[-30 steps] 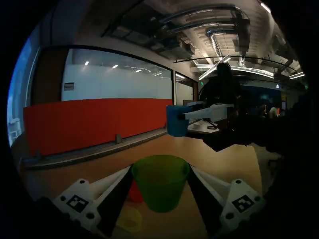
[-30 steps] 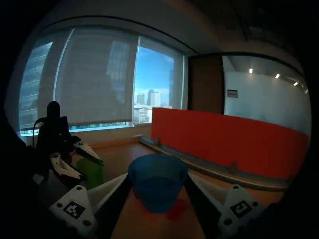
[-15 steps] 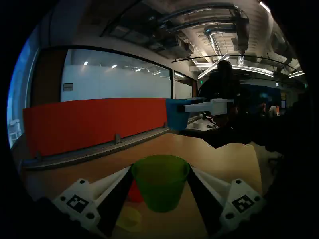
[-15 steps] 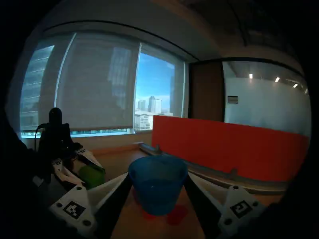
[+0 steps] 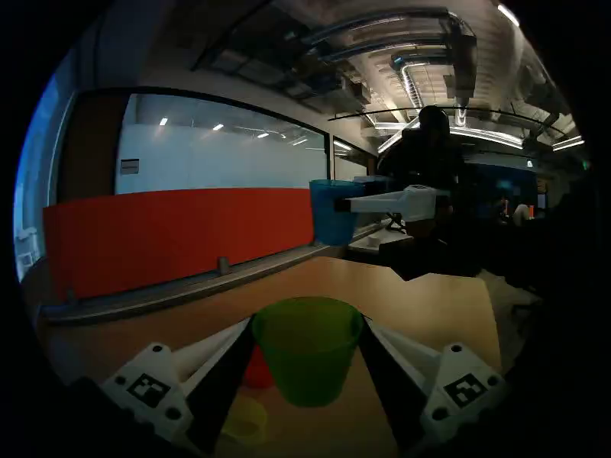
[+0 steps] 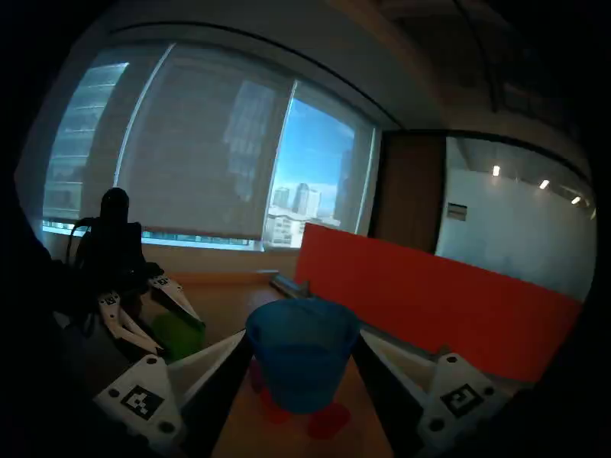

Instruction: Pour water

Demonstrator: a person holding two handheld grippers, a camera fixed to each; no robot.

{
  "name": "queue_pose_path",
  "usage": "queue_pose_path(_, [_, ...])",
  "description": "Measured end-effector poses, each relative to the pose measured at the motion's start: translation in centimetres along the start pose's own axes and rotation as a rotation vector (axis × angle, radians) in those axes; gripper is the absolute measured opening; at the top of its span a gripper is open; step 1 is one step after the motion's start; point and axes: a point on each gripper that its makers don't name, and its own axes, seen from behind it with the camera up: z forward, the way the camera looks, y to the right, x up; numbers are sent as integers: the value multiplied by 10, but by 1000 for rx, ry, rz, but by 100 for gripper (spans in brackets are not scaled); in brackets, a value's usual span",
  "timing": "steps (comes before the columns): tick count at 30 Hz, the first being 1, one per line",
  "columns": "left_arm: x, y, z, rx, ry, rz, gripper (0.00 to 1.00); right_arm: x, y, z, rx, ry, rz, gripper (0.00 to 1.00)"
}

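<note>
Left gripper (image 5: 307, 330) clasps a green cup (image 5: 308, 362) near a red cup (image 5: 258, 370) and yellow cup (image 5: 246, 421); right gripper (image 6: 303, 343) grips a blue cup (image 6: 303, 370).

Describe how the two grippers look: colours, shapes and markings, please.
The left gripper has two white, wedge-shaped jaws with black inner faces. Each jaw carries a square black-and-white marker near its base. The right gripper is built alike: white jaws, black inner faces, marked the same way.
</note>
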Motion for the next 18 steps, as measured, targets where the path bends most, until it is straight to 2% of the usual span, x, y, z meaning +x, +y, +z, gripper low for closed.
queue_pose_path(18, [3, 3, -3, -2, 6, 7, 89, 25, -15, 15, 30, 9, -201, 90])
